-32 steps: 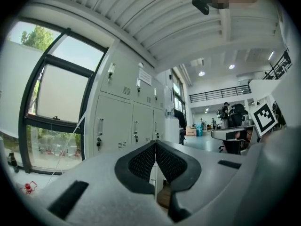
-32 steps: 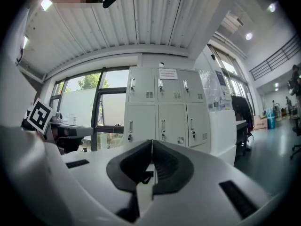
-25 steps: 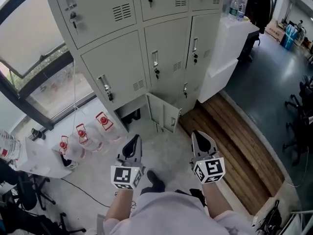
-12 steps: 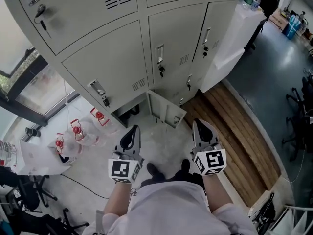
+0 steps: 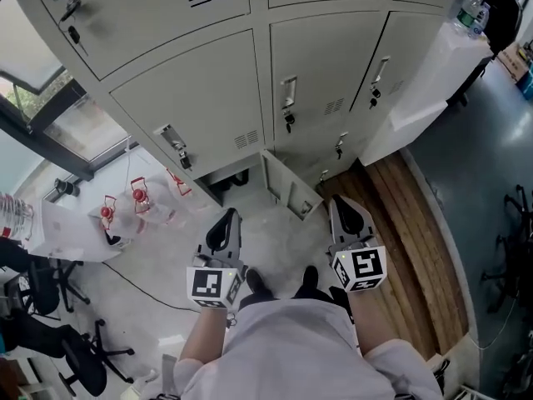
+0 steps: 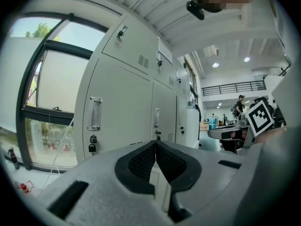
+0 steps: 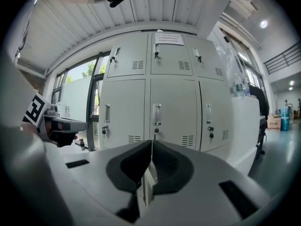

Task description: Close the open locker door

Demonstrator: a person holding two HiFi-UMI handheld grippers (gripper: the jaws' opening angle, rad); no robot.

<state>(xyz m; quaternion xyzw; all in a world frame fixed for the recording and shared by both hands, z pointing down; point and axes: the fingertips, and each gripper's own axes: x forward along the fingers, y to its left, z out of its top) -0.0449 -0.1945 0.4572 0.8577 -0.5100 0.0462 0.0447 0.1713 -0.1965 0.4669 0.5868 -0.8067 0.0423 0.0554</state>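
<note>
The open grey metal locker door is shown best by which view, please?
The head view: the open grey metal locker door stands ajar in the bottom row. Both gripper views show only closed upper doors; the bottom row is blocked there.

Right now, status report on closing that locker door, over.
Left gripper and right gripper both shut, empty. Open locker door in bottom row, untouched. Only floor between.

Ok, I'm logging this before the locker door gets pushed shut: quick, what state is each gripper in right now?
Left gripper: closed, holding nothing.
Right gripper: closed, holding nothing.
</note>
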